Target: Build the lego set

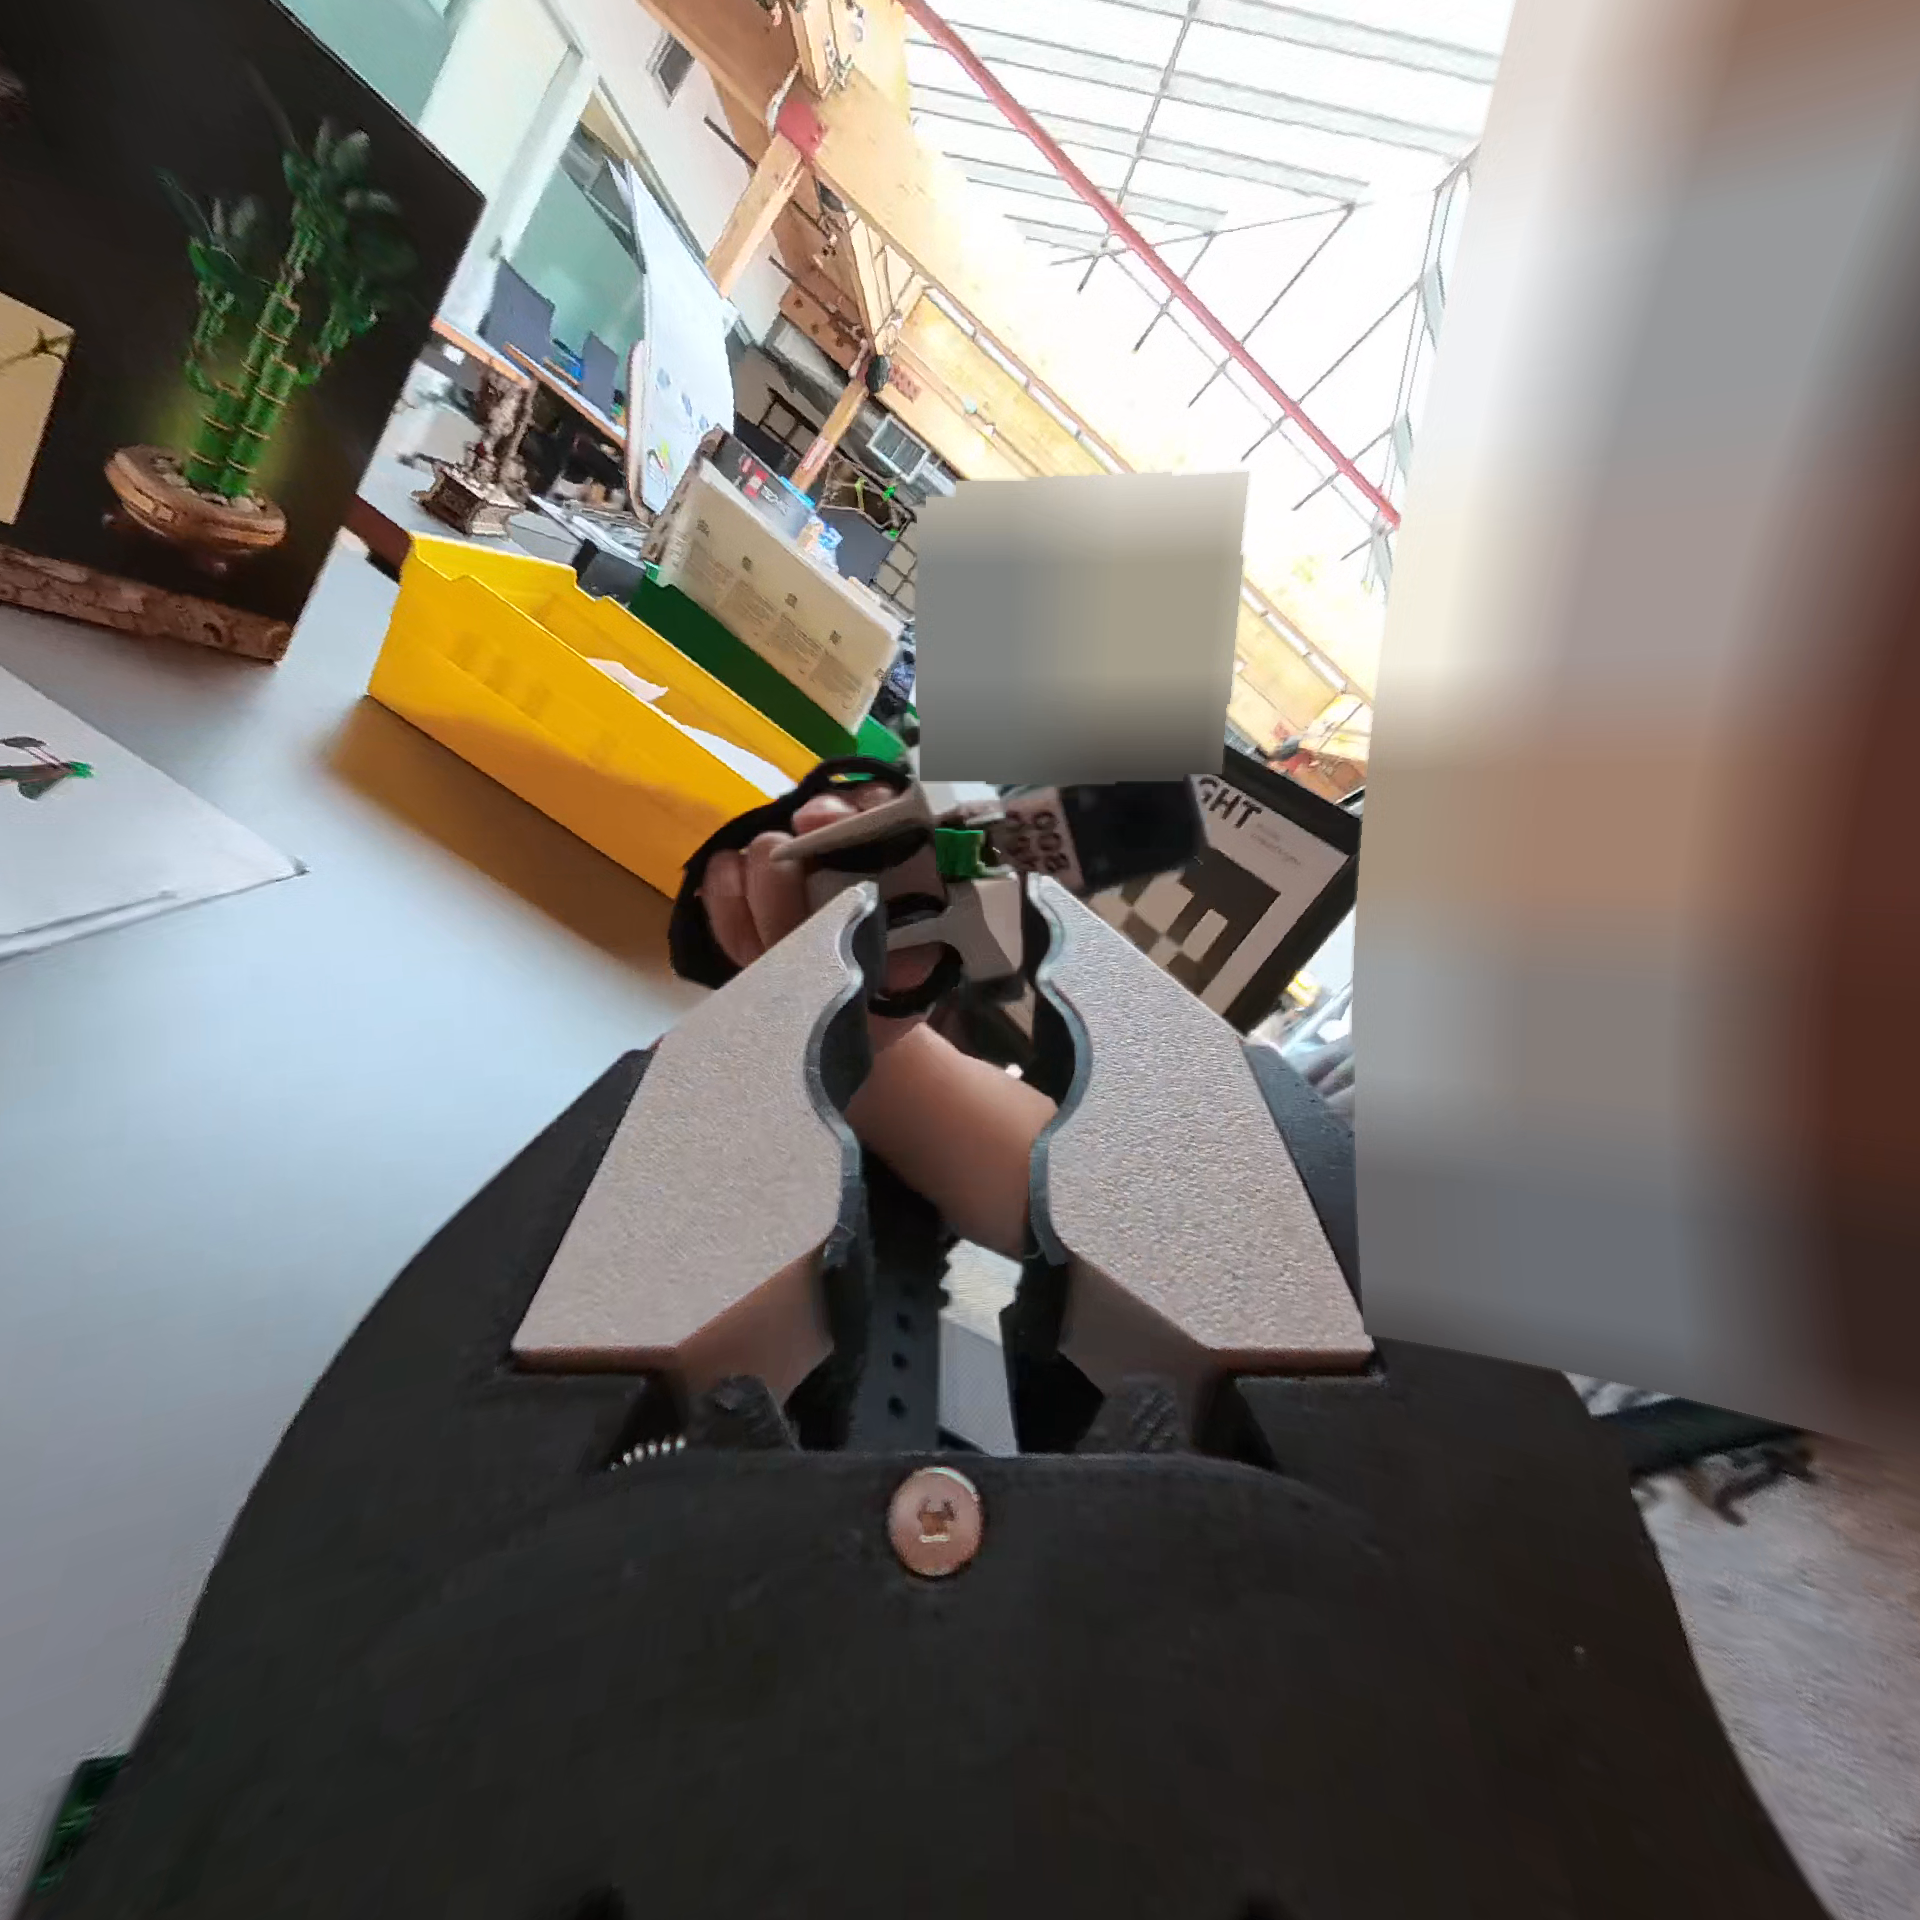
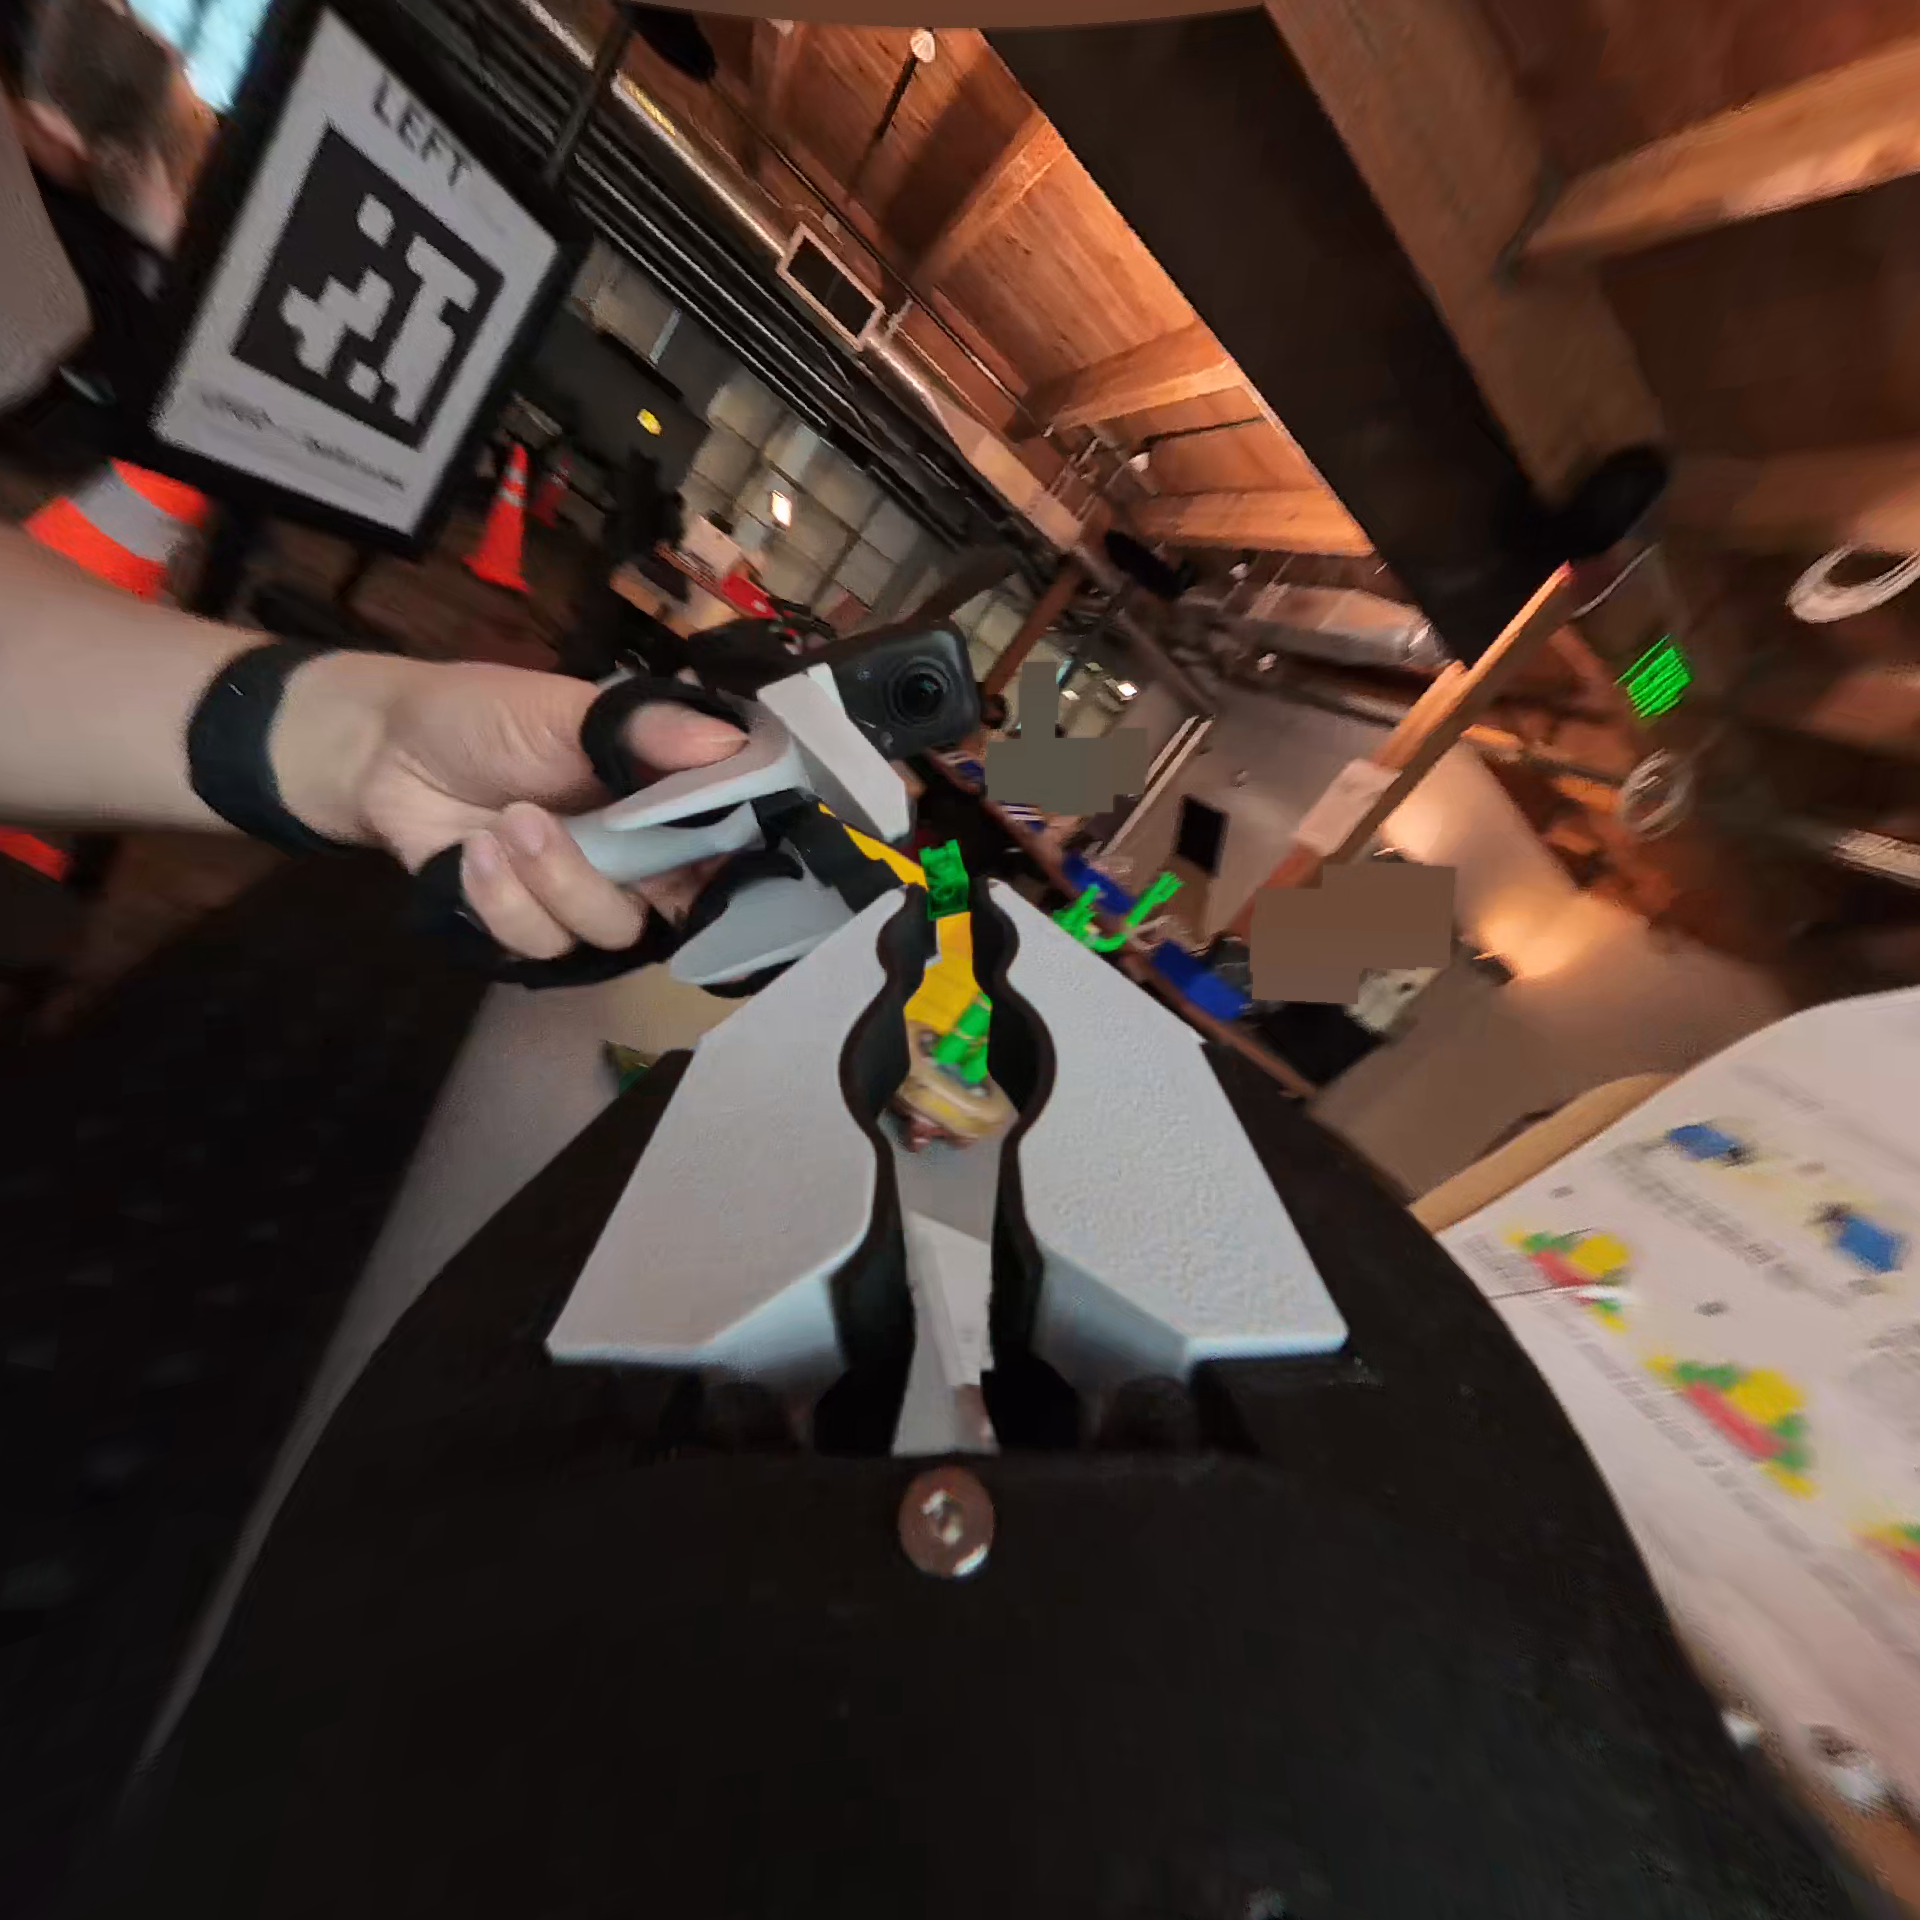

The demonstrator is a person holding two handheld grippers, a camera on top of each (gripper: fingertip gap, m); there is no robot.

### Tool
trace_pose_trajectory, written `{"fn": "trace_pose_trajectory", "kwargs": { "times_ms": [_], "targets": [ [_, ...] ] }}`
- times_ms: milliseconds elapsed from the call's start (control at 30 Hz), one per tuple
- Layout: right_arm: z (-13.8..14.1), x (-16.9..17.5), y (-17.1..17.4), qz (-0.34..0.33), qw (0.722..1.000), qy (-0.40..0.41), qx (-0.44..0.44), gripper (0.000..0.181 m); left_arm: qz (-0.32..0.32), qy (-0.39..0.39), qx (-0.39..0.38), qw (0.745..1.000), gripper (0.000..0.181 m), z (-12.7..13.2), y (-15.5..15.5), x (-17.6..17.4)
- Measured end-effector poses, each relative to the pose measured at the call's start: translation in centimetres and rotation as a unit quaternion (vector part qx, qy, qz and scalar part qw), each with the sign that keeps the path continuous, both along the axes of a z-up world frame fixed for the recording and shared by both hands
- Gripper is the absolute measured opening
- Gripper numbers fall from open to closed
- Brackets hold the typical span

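The right gripper (image 2: pixel 948 904) pinches a small green brick (image 2: pixel 945 881) at the very tips of its nearly closed fingers (image 2: pixel 769 1164). In the left wrist view the same brick (image 1: pixel 958 852) shows far ahead, held in the other gripper's tips. The left gripper (image 1: pixel 951 894) has its fingers (image 1: pixel 727 1153) set a narrow gap apart with nothing seen between them; the brick lies beyond their tips.

Through the right gripper's gap, lower down, a partly built model (image 2: pixel 961 1070) of tan disc and green stalk is visible on the table (image 2: pixel 520 1091).

The two tools face each other, lifted above the table and tilted upward. A hand (image 2: pixel 468 790) with a black wrist strap grips the left tool's handle from the left; in the left wrist view, another hand (image 1: pixel 748 904) holds the right tool.

A yellow tray (image 1: pixel 582 707) sits on the grey table (image 1: pixel 260 1091), a dark box (image 1: pixel 208 343) with a bamboo picture far left, an instruction sheet (image 2: pixel 1683 1351) near right. Timber beams and a skylight show overhead.
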State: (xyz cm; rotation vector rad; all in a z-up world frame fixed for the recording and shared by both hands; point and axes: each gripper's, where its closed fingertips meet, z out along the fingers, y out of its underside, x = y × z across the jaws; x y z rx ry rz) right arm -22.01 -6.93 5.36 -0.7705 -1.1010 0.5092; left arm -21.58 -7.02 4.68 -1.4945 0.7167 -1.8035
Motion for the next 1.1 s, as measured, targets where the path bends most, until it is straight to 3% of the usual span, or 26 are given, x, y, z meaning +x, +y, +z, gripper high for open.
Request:
{"fn": "trace_pose_trajectory", "kwargs": {
  "times_ms": [33,167,300,567,667,767,967,1100],
  "targets": [
    [0.2,0.0,-0.2,-0.029,0.999,-0.005,0.044,0.006,0.011,-0.004,0.022,1.000,0.014,0.3,-0.1,0.0],
    [0.8,-0.2,-1.4,-0.077,0.986,-0.008,0.146,0.006,-0.002,-0.010,0.087,0.996,0.014,1.2,-1.4,-0.2],
    [0.8,-0.3,-2.0,-0.073,0.984,-0.017,0.163,0.007,-0.024,0.010,0.129,0.991,0.014,1.3,-2.3,-0.3],
    [0.7,-0.2,-2.6,-0.065,0.981,-0.029,0.179,0.006,0.028,0.083,0.284,0.955,0.006,0.7,-2.3,0.2],
    [0.6,-0.3,-2.8,-0.067,0.979,-0.036,0.189,0.006,0.027,0.091,0.314,0.945,0.007,0.6,-2.5,0.2],
    [0.0,-0.7,-3.2,-0.065,0.975,-0.054,0.206,0.006,0.050,0.098,0.333,0.936,0.023,0.8,-2.1,0.0],
    [-0.8,-1.5,-3.7,-0.070,0.967,-0.077,0.235,0.006,0.004,0.132,0.376,0.917,0.019,-0.4,-3.5,0.3],
    [-0.7,-1.5,-3.8,-0.069,0.966,-0.077,0.235,0.006,0.001,0.132,0.372,0.919,0.016,-0.4,-3.5,0.1]
  ]
}}
